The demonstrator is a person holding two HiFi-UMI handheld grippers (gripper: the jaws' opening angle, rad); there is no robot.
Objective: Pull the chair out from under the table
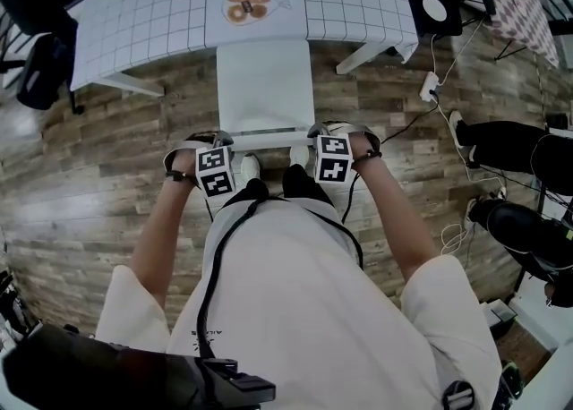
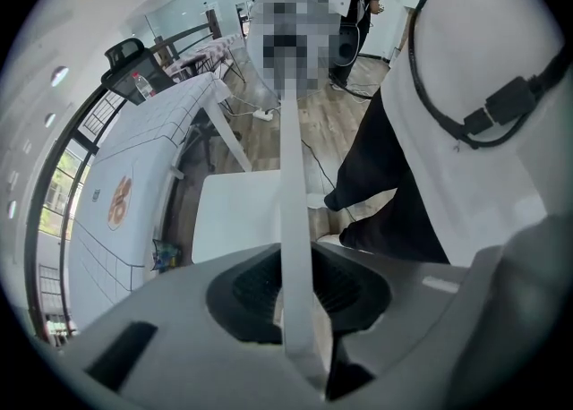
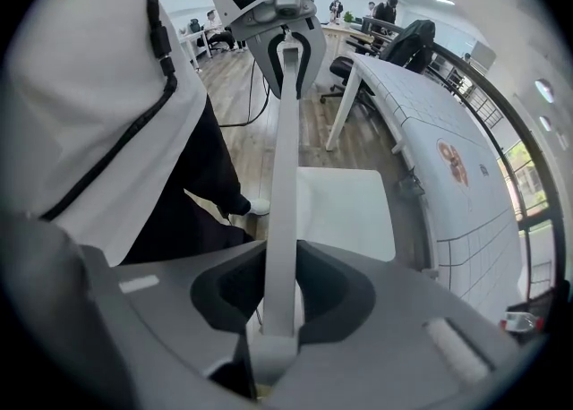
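Observation:
A white chair stands on the wood floor with its seat (image 1: 265,86) showing in front of the table (image 1: 143,14), the seat's far end at the table's near edge. The table wears a white grid-patterned cloth. The chair's top back rail (image 1: 269,140) runs level between my hands. My left gripper (image 1: 220,143) is shut on the rail's left end, my right gripper (image 1: 324,138) on its right end. In the left gripper view the rail (image 2: 295,211) passes between the jaws (image 2: 300,310). In the right gripper view the rail (image 3: 285,175) is likewise clamped in the jaws (image 3: 277,310).
A seated person's legs and black shoes (image 1: 506,144) are at the right, with a power strip and cables (image 1: 430,86) on the floor beside them. Black office chairs stand at the far left (image 1: 40,50) and behind the table's right corner (image 1: 434,1).

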